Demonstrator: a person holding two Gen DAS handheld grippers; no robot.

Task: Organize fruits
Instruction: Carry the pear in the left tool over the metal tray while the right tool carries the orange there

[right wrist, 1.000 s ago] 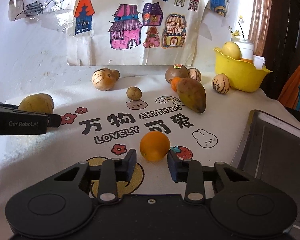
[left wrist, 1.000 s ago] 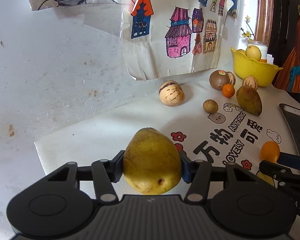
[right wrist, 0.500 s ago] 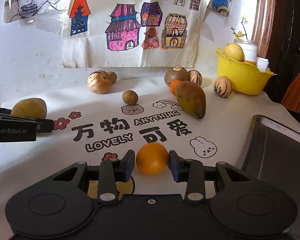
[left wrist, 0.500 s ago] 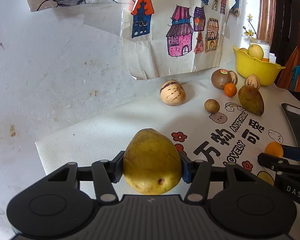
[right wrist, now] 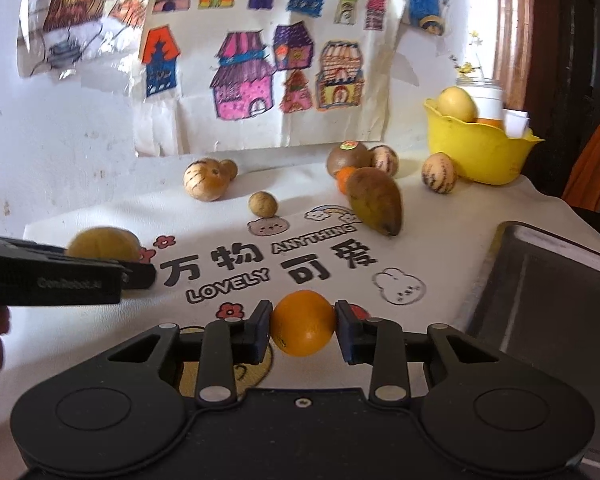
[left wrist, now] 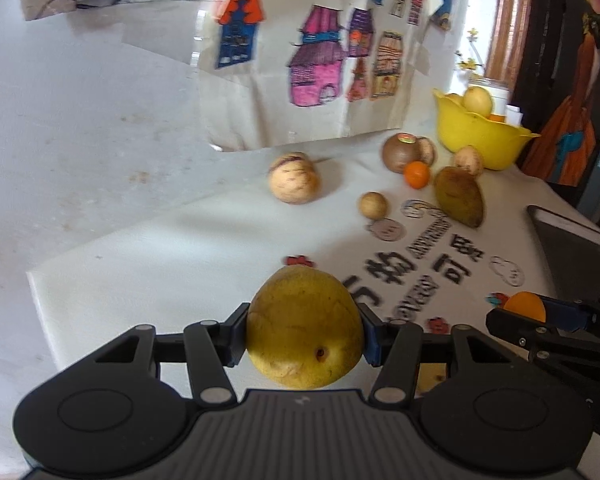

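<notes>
Left wrist view: we see the left gripper clamping a yellow mango, long axis pointing away, above the white mat. Beside it, the right gripper pinches an orange near the grey tray.

a white printed cloth bears loose fruit, bowl, tray.

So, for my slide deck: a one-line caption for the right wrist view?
Right gripper clamps an orange above the printed mat, beside a metal tray.
</notes>
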